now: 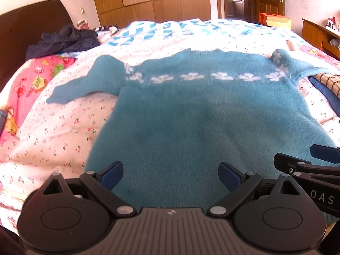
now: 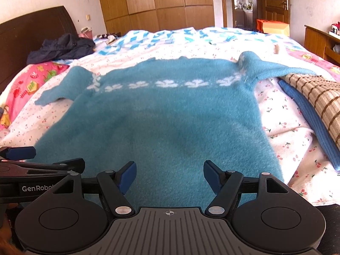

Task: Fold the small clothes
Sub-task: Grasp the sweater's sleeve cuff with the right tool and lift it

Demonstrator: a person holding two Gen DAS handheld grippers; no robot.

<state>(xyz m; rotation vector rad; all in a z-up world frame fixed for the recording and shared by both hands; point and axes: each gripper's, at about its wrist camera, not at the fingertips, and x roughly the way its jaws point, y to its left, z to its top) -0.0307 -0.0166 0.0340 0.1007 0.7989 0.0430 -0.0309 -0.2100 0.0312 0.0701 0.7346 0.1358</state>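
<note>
We are looking across a wide bed [image 1: 53, 127] covered in a white cherry-print blanket, with a blue-and-white patchwork quilt [image 1: 161, 31] lying at the far end. A blue knitted sweater [image 1: 191, 114] is lying flat in the middle of the bed, hem near us, neckline far, a band of white flowers running across the chest. Both sleeves are sticking out: the left sleeve [image 1: 85, 85] is angling toward the near left, the right sleeve [image 2: 276, 70] is reaching over a folded checked cloth [image 2: 318, 97] at the right edge. A dark jacket [image 1: 63, 42] is sitting heaped at the far left by the headboard.

We are judging the folding as not yet begun: no sleeve is turned in, no body fold is showing. Everything is remaining to do.

The left gripper [image 1: 171, 175] is hovering over the near hem, jaws spread, nothing between them. The right gripper [image 2: 170, 176] is doing likewise just beside it, jaws apart and empty. Whether the pads are brushing the knit we cannot tell, as the near hem is blurring out.
</note>
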